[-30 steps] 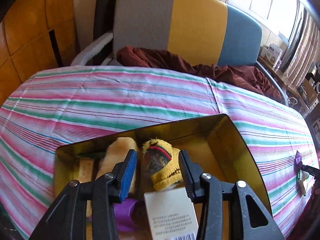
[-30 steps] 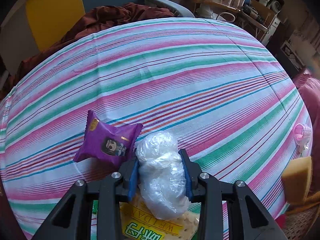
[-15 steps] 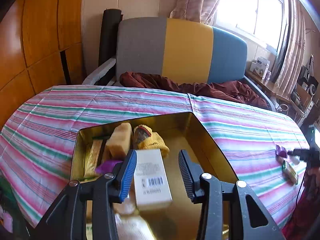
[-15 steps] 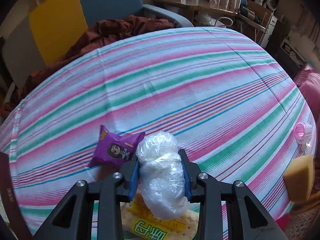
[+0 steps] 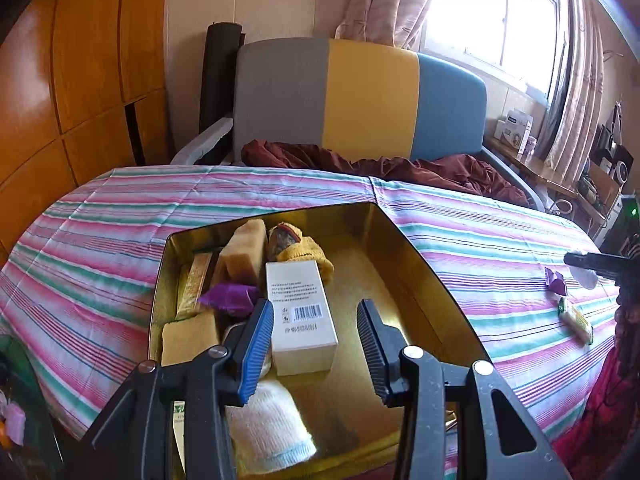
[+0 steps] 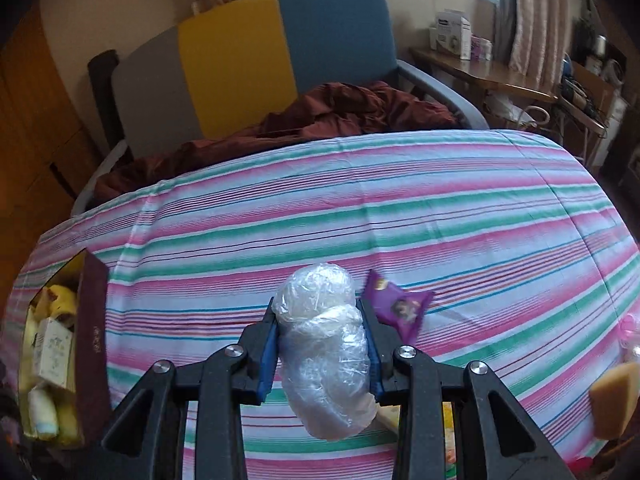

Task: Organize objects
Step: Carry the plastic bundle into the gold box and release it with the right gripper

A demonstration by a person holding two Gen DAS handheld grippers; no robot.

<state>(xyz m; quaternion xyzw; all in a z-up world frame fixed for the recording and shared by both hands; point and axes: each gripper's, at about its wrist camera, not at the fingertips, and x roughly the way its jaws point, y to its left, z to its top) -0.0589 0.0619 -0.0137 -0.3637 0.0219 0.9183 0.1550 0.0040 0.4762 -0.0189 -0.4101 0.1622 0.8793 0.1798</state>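
Note:
My left gripper (image 5: 316, 344) is open and empty above the gold tin box (image 5: 420, 276). In the box lie a white carton (image 5: 300, 312), a yellow knit toy (image 5: 298, 246), sponges (image 5: 244, 254), a purple packet (image 5: 230, 298) and a white sock (image 5: 266, 424). My right gripper (image 6: 320, 344) is shut on a clear plastic-wrapped bundle (image 6: 324, 344), held above the striped tablecloth (image 6: 360, 208). A purple snack packet (image 6: 396, 308) lies just right of it. The box shows at far left in the right wrist view (image 6: 94, 336).
A grey, yellow and blue sofa (image 5: 360, 96) with a maroon blanket (image 5: 400, 164) stands behind the table. A yellow sponge (image 6: 614, 398) and a pink item (image 6: 630, 328) lie at the table's right edge. A wet-wipe pack (image 5: 576, 320) lies right of the box.
My left gripper has let go of the white carton into the box and drawn back and up. My right gripper has lifted the wrapped bundle and swung left, bringing the box into view.

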